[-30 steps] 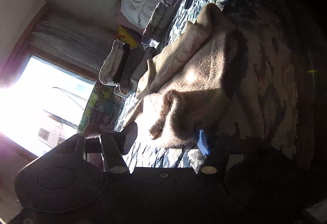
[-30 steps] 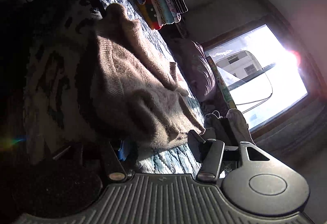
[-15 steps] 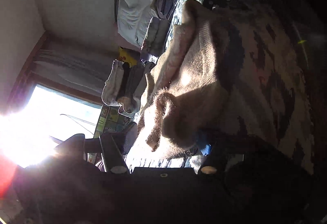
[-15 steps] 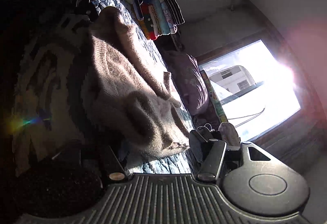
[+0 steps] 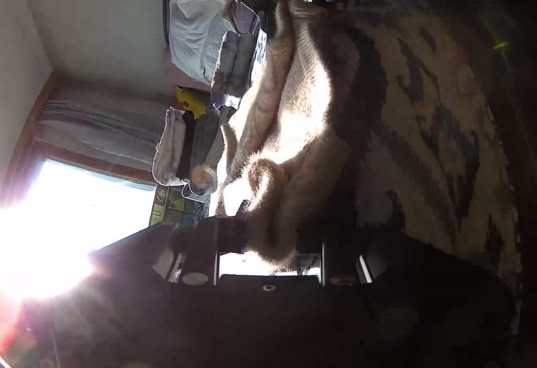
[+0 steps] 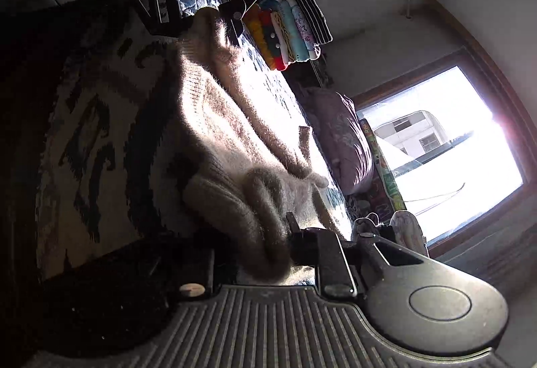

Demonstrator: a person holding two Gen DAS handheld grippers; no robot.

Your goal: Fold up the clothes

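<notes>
My left claw (image 5: 268,243) is clamped on one end of the fuzzy beige sweater (image 5: 295,119), and my right claw (image 6: 265,254) pinches the other end, so the sweater hangs stretched between them above the bed (image 6: 275,89) with its blue quilted cover. From the left camera I see the right claw at the far end of the sweater, a white pillow (image 5: 194,29), rolled grey clothes (image 5: 235,62) and a stack of folded pale and dark things (image 5: 188,146) along the wall. The right camera shows instead a bright striped stack of folded clothes (image 6: 288,32), a purple cushion (image 6: 345,139) and the window (image 6: 446,146). Both views show a patterned cream and dark cloth (image 6: 90,133) beside the sweater.
</notes>
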